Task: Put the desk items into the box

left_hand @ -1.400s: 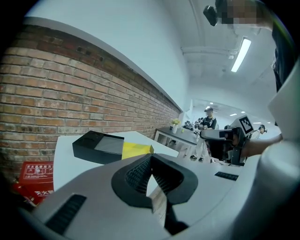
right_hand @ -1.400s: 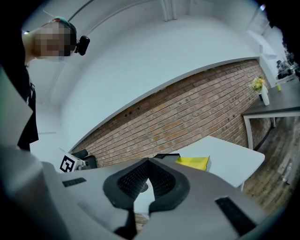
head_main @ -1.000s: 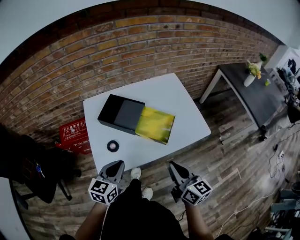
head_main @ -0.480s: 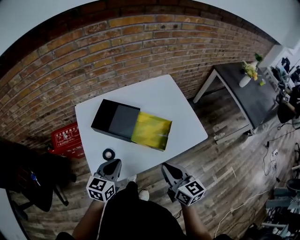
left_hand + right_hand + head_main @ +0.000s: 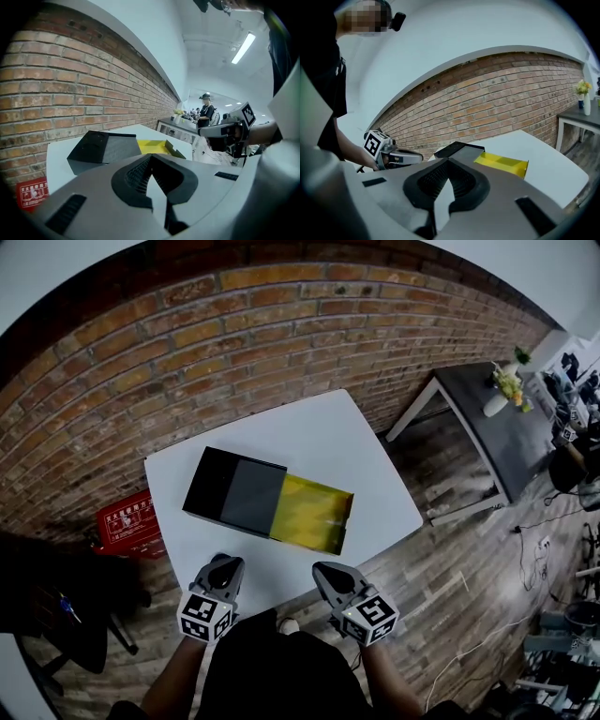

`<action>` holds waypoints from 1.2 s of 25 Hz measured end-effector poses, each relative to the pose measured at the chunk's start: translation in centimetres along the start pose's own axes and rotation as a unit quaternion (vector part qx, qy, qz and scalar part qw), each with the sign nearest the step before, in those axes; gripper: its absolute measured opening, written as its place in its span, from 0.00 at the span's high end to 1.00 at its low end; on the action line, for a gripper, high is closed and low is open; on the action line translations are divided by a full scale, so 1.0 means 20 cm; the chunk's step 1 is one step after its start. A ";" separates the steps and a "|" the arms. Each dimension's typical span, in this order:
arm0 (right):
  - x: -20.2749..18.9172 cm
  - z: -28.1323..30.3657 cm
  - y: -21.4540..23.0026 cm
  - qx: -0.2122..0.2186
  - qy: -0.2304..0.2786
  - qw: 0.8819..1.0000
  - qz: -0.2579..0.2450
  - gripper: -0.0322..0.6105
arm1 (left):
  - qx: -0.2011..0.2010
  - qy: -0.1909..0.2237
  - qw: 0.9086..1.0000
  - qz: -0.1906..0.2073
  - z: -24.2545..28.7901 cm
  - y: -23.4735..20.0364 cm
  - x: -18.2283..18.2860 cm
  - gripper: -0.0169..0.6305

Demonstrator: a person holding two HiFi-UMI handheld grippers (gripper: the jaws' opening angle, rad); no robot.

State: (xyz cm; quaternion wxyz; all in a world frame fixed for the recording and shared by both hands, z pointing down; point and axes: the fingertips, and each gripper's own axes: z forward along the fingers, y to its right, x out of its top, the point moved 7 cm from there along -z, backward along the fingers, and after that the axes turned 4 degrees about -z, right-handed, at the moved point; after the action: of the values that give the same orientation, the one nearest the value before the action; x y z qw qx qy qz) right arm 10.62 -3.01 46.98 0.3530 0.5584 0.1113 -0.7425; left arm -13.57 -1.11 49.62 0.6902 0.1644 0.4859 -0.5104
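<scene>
A black box sleeve [image 5: 234, 491] lies on the white table [image 5: 309, 437], with its yellow inner tray [image 5: 311, 514] slid out to the right and nothing visible in it. My left gripper [image 5: 225, 564] is shut and hovers over the table's near edge, in front of the sleeve. My right gripper [image 5: 328, 570] is also shut and holds nothing, just in front of the tray. From the left gripper [image 5: 151, 155] the sleeve [image 5: 101, 149] and tray [image 5: 154, 147] lie ahead. From the right gripper [image 5: 449, 161] the tray [image 5: 501, 161] lies ahead.
A brick wall [image 5: 234, 343] runs behind the table. A red crate [image 5: 129, 521] sits on the floor at the left, beside a black chair [image 5: 47, 587]. A dark side table [image 5: 492, 427] with a vase stands at the right. A person [image 5: 206, 110] stands far off.
Both grippers have moved forward to the table's near edge. The small black ring that lay near the front left is now covered by the left gripper's tip.
</scene>
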 end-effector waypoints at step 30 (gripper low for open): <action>0.00 0.69 -0.23 0.248 -0.111 0.949 -0.159 0.92 | 0.193 -0.020 0.975 -0.104 -0.08 -0.23 -0.28 0.95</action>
State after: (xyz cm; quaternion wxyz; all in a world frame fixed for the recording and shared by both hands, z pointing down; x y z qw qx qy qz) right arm -2.75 -7.37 50.75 0.0908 0.5173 -0.0293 -0.8505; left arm -18.42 1.00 54.79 0.5978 0.2330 0.3790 -0.6669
